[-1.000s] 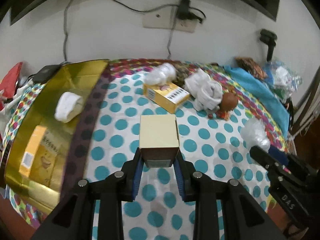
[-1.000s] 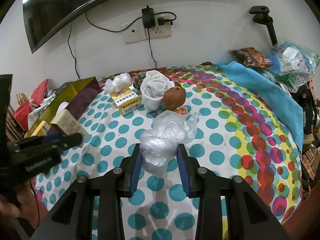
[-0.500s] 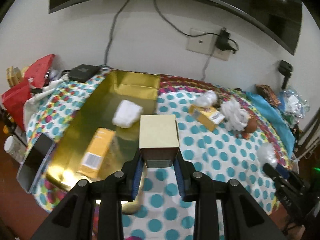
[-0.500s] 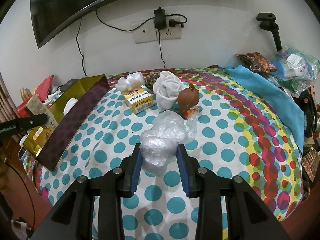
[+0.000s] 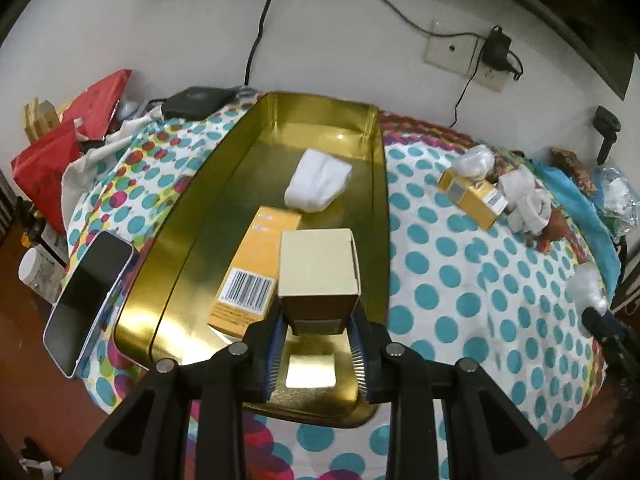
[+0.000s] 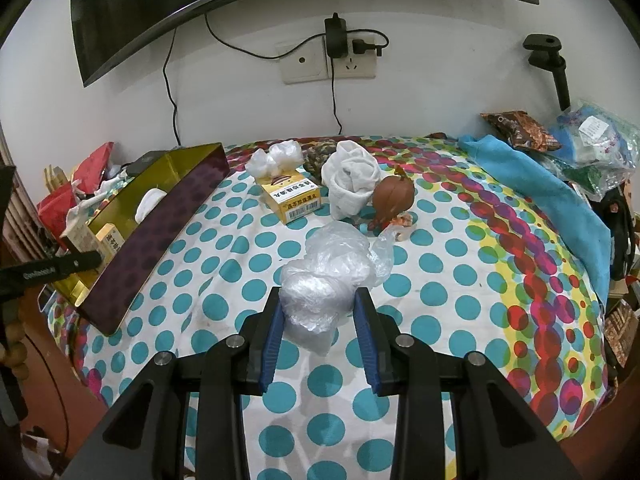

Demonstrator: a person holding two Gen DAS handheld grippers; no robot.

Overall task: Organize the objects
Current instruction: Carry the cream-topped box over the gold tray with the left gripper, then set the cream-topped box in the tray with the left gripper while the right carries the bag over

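My left gripper [image 5: 318, 326] is shut on a cream cardboard box [image 5: 318, 266] and holds it above the near end of a gold tin tray [image 5: 224, 184]. The tray holds an orange box [image 5: 256, 268] and a white rolled cloth [image 5: 318, 180]. My right gripper [image 6: 320, 320] is shut on a crumpled clear plastic bag [image 6: 326, 276] above the polka-dot bedspread [image 6: 440, 264]. The tray also shows in the right wrist view [image 6: 160, 232], with the left gripper [image 6: 52, 270] over it. On the bedspread lie a yellow box [image 6: 292, 196], a white cloth bundle [image 6: 352, 184] and a brown toy [image 6: 394, 196].
A phone [image 5: 90, 296] lies left of the tray, with red bags [image 5: 68, 148] and a black device [image 5: 196, 100] behind. A blue towel [image 6: 536, 196] and snack bags [image 6: 560, 132] sit at the right. A wall socket with charger [image 6: 336, 56] and a TV are behind.
My left gripper has carried the cream box leftward from over the bedspread to over the tray's near end. My right gripper holds the plastic bag almost still.
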